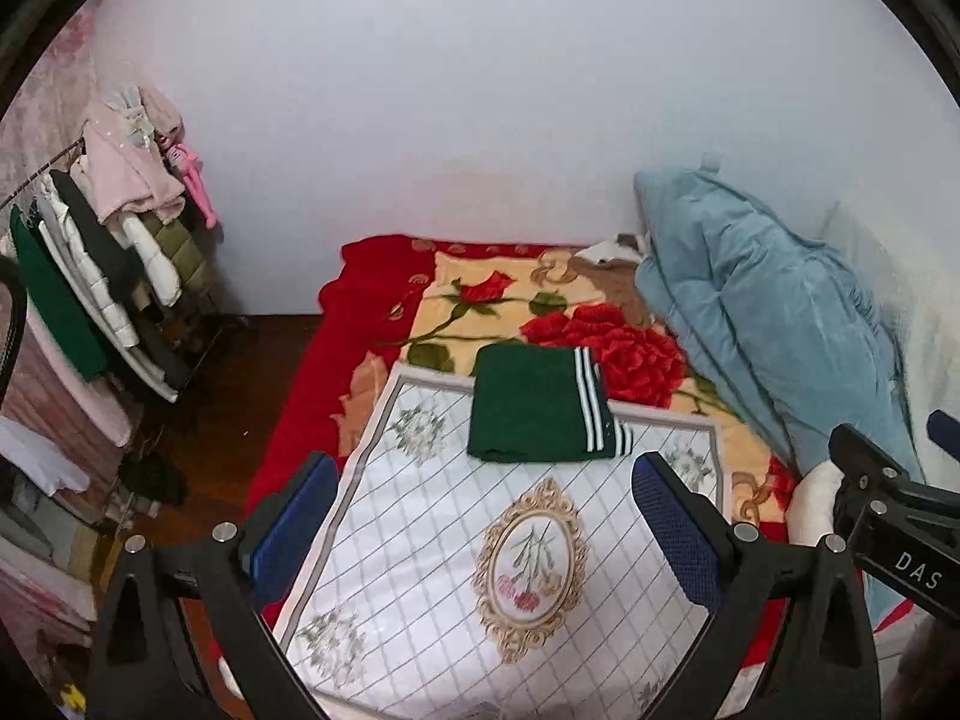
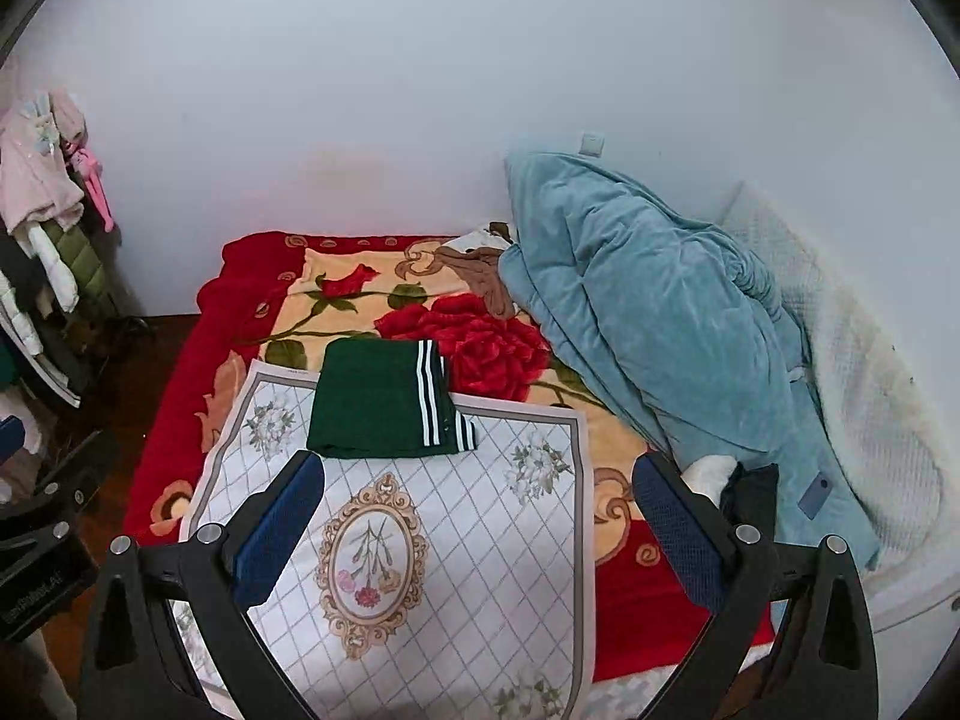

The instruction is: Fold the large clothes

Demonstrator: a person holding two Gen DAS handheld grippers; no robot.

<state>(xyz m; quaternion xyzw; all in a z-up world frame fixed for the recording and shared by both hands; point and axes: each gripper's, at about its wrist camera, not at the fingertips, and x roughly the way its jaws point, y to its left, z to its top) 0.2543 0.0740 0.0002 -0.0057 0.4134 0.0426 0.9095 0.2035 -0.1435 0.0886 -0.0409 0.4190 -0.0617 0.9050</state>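
Note:
A dark green garment with white stripes (image 1: 540, 405) lies folded into a compact rectangle at the far end of a white floral mat (image 1: 480, 540) on the bed. It also shows in the right wrist view (image 2: 384, 399), on the same mat (image 2: 420, 540). My left gripper (image 1: 486, 522) is open and empty, held above the mat, short of the garment. My right gripper (image 2: 480, 522) is open and empty, also above the mat and apart from the garment. The right gripper's body shows at the right edge of the left wrist view (image 1: 888, 510).
A red rose blanket (image 2: 480, 330) covers the bed. A bunched blue quilt (image 2: 660, 312) and a white blanket (image 2: 840, 360) lie along the right. A rack of hanging clothes (image 1: 102, 252) stands at the left beyond a strip of dark floor (image 1: 240, 372).

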